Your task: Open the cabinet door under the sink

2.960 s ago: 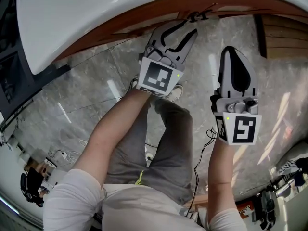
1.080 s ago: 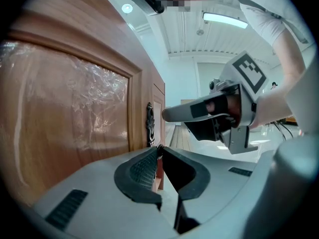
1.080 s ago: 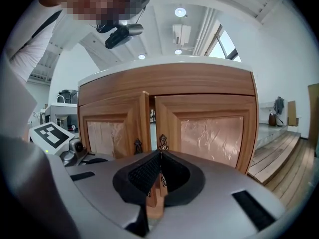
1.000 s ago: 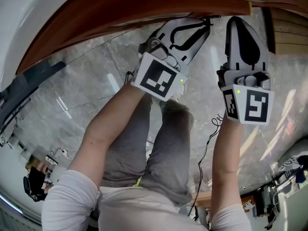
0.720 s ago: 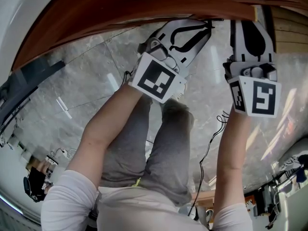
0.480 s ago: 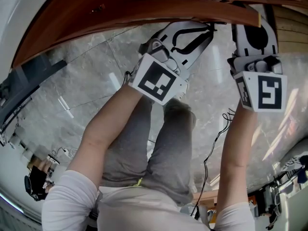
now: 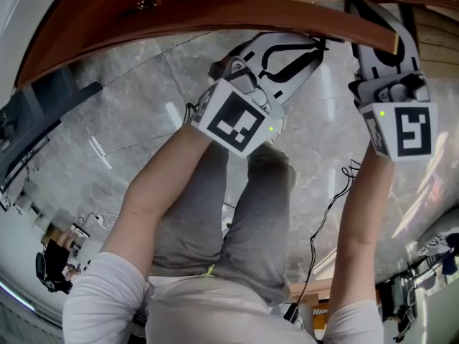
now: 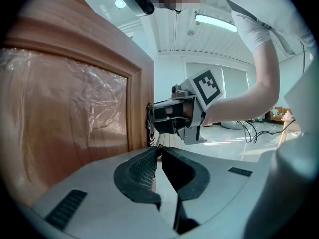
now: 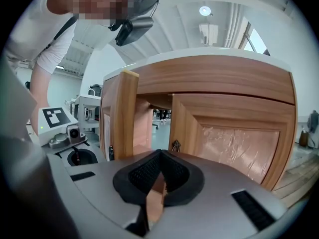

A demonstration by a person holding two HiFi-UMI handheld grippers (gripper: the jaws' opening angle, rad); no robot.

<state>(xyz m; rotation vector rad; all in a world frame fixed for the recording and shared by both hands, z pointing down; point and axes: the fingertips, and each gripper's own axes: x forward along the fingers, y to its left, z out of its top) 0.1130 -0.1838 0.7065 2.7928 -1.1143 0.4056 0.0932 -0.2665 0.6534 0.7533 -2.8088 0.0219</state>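
The brown left cabinet door (image 7: 215, 13) (image 8: 75, 108) stands swung partly out from the cabinet. My left gripper (image 7: 315, 43) (image 8: 159, 152) is shut on the small dark metal handle (image 8: 148, 124) at the door's free edge. My right gripper (image 7: 369, 16) (image 9: 160, 156) is shut with nothing between its pads. It reaches past the door's free edge (image 9: 124, 118) towards the gap, and its fingers (image 8: 169, 117) show just behind that edge. The right cabinet door (image 9: 239, 143) stays closed, with its own handle (image 9: 175, 145). The left gripper's marker cube (image 9: 56, 118) shows beside the open door.
The white sink counter (image 7: 18, 6) overhangs the cabinet at the top left. Below lies a grey marble floor (image 7: 107, 106) with the person's legs (image 7: 244, 213) and a black cable (image 7: 326, 213). Wooden boards (image 7: 437, 27) lie at the right.
The left door has swung further out towards me, with the left gripper still on its handle. The right gripper has moved right and forward, past the door's free edge.
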